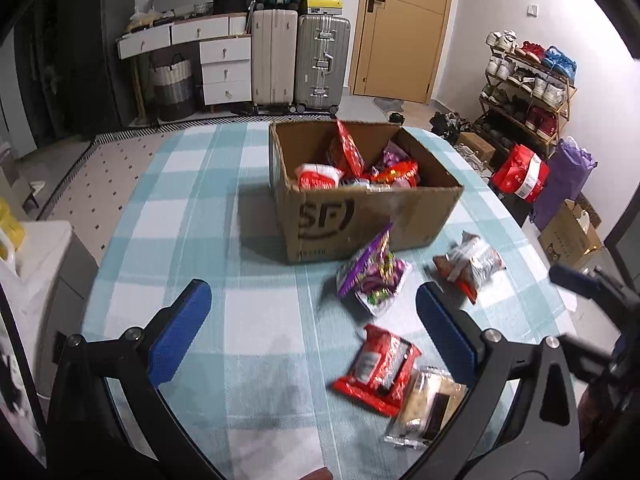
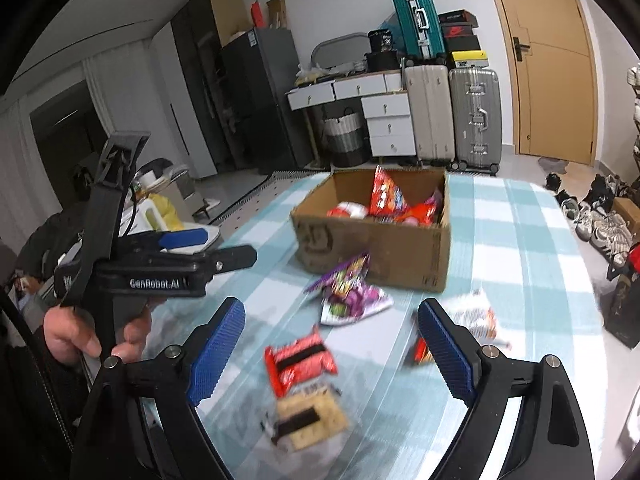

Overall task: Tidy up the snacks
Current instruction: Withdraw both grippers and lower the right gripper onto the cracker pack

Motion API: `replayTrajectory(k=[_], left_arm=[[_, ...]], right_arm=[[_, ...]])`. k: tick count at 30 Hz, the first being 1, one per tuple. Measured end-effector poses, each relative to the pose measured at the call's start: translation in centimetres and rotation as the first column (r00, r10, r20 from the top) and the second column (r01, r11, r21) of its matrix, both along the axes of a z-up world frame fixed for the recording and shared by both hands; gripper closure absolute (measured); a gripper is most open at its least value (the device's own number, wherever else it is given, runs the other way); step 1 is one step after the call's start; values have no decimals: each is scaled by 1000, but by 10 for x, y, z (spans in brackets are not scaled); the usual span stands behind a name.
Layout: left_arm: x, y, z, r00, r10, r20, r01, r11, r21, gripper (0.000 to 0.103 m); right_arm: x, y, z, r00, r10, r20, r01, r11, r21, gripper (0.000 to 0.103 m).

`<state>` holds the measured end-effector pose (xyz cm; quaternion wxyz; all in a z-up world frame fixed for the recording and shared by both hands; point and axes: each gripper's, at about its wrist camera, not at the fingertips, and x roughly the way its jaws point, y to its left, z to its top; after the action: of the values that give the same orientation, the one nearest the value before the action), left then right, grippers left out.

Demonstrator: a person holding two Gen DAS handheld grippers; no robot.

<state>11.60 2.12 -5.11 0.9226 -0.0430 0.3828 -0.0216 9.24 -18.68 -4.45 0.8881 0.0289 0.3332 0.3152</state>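
Note:
An open cardboard box (image 1: pixel 376 216) (image 2: pixel 400 248) stands on the checked table (image 1: pixel 192 216) (image 2: pixel 520 240) with several snack packets inside. In front of it lie a purple packet (image 1: pixel 372 276) (image 2: pixel 348 292), a white and brown packet (image 1: pixel 472 264) (image 2: pixel 476 316), a red packet (image 1: pixel 376 368) (image 2: pixel 300 360) and a beige packet (image 1: pixel 428 412) (image 2: pixel 308 420). My left gripper (image 1: pixel 314 308) hovers open above the cloth, with nothing between its blue pads. My right gripper (image 2: pixel 332 332) is open too, over the red and beige packets. In the right wrist view a hand holds the left gripper's body (image 2: pixel 152 276).
Beyond the table stand suitcases (image 1: pixel 300 64), a white drawer unit (image 1: pixel 224 68), a laundry basket (image 1: pixel 172 84) and a wooden door (image 1: pixel 404 28). A shoe rack (image 1: pixel 528 84), bags and cartons sit on the floor at the right. A white stand (image 1: pixel 36 264) is left of the table.

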Motion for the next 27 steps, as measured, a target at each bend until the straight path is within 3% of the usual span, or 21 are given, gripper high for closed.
replayTrajectory(k=[6, 14, 20, 27], left_arm=[[-10, -5, -22, 1000, -15, -25, 15, 1000, 3, 1], [-16, -1, -27, 1000, -3, -18, 3, 1000, -14, 1], [-22, 4, -31, 1000, 3, -28, -4, 999, -35, 1], [-25, 10, -41, 999, 12, -50, -14, 999, -42, 1]], right_arm=[[-18, 10, -37, 998, 40, -54, -42, 998, -42, 13], [-31, 30, -78, 991, 86, -103, -98, 987, -126, 13], [-25, 43, -97, 982, 116, -146, -138, 979, -151, 13], [-24, 65, -120, 975, 158, -158, -195, 946, -260, 13]])
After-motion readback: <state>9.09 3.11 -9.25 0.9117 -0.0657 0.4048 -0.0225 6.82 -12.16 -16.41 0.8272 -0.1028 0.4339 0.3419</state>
